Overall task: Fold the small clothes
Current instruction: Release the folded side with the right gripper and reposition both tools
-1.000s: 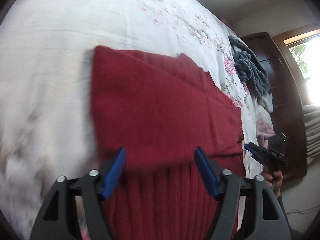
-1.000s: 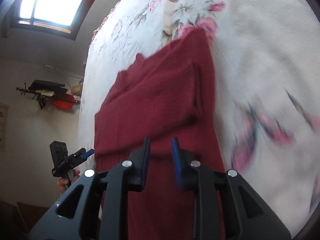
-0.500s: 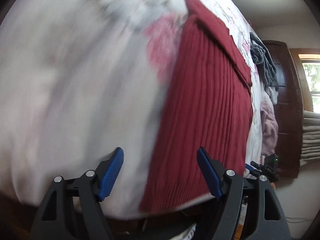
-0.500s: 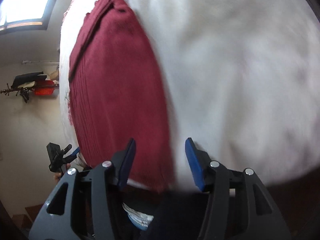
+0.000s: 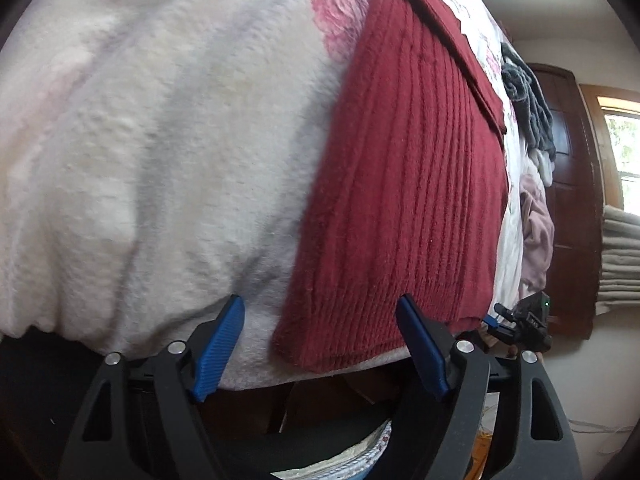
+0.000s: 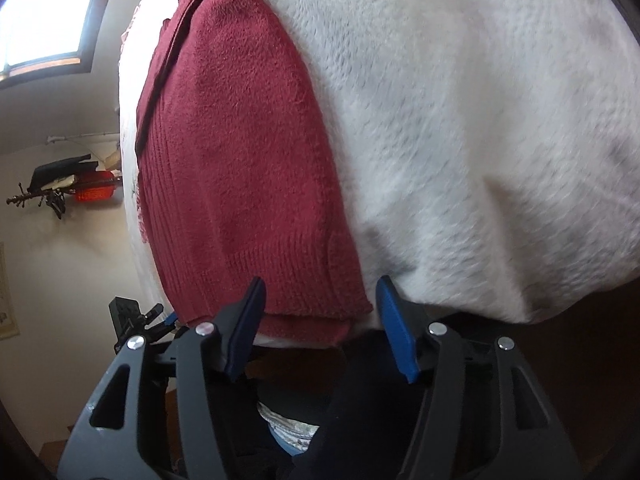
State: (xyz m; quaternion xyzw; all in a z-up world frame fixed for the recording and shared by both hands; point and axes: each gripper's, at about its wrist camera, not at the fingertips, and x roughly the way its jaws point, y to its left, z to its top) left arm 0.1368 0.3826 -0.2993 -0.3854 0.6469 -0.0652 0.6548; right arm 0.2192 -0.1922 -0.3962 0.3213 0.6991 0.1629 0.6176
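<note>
A dark red ribbed knit sweater (image 5: 416,184) lies folded lengthwise on a white floral blanket (image 5: 160,140), its hem at the bed's near edge. My left gripper (image 5: 324,344) is open and empty, its blue pads either side of the hem's left corner. In the right wrist view the same sweater (image 6: 240,152) fills the left half, and my right gripper (image 6: 320,320) is open around the hem's right corner, holding nothing. Each view catches the other gripper small at the bed edge: the right gripper (image 5: 520,326) and the left gripper (image 6: 136,318).
A grey garment (image 5: 528,108) and a pink one (image 5: 536,232) lie further along the bed. A dark wooden door (image 5: 576,200) and a window (image 5: 624,144) stand beyond. Wall-hung items (image 6: 64,188) and a bright window (image 6: 44,12) show on the other side. The bed edge drops off just below both grippers.
Both grippers drew back from above the folded upper part to the hem at the near bed edge. The right gripper opened from nearly shut; the left stayed open.
</note>
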